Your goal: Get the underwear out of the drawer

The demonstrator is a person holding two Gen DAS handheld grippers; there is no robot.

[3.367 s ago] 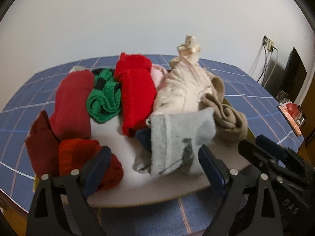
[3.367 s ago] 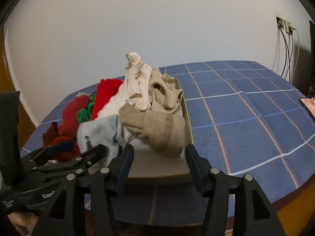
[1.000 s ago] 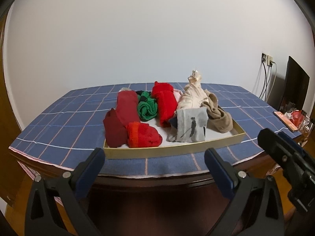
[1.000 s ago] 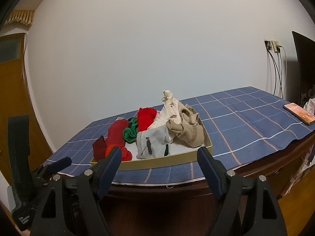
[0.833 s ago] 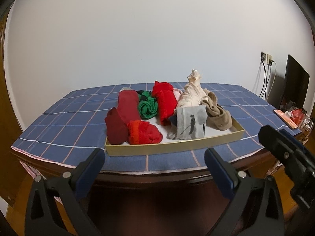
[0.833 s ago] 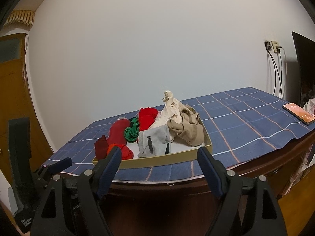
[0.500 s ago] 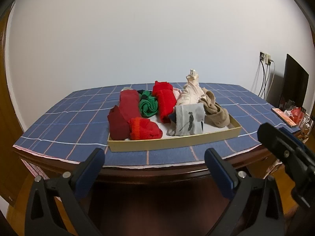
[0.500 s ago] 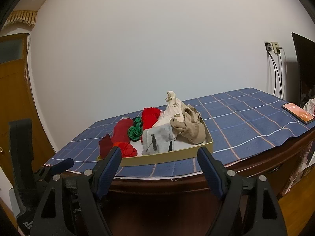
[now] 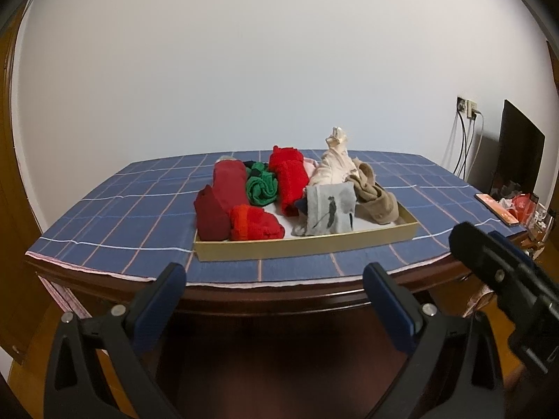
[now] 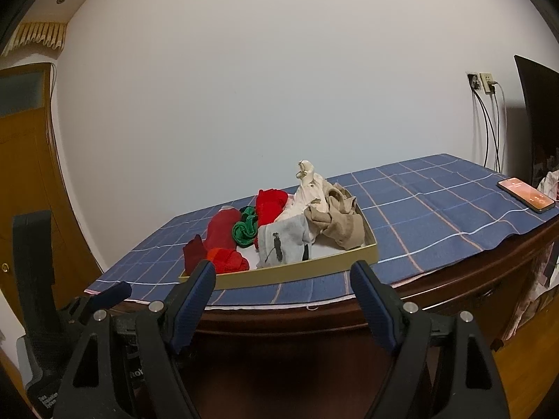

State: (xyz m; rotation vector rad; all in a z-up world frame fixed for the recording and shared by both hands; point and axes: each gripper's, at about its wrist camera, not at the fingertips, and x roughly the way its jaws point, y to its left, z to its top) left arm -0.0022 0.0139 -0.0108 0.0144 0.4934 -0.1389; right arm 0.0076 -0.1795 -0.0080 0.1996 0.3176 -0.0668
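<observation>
Underwear [image 9: 290, 183] lay heaped in the shallow tan drawer [image 9: 307, 241], which sat on the desk [image 9: 139, 202] under its blue checked cloth, at the centre of both frames. We saw red, green, cream, tan and grey pieces piled together, the grey one [image 9: 330, 209] propped near the front wall. Our left gripper [image 9: 274, 300] hung low in the frame before the desk edge, fingers wide and empty. Our right gripper [image 10: 281, 296] did likewise, well short of the drawer. A phone [image 10: 525, 195] lay at far right.
</observation>
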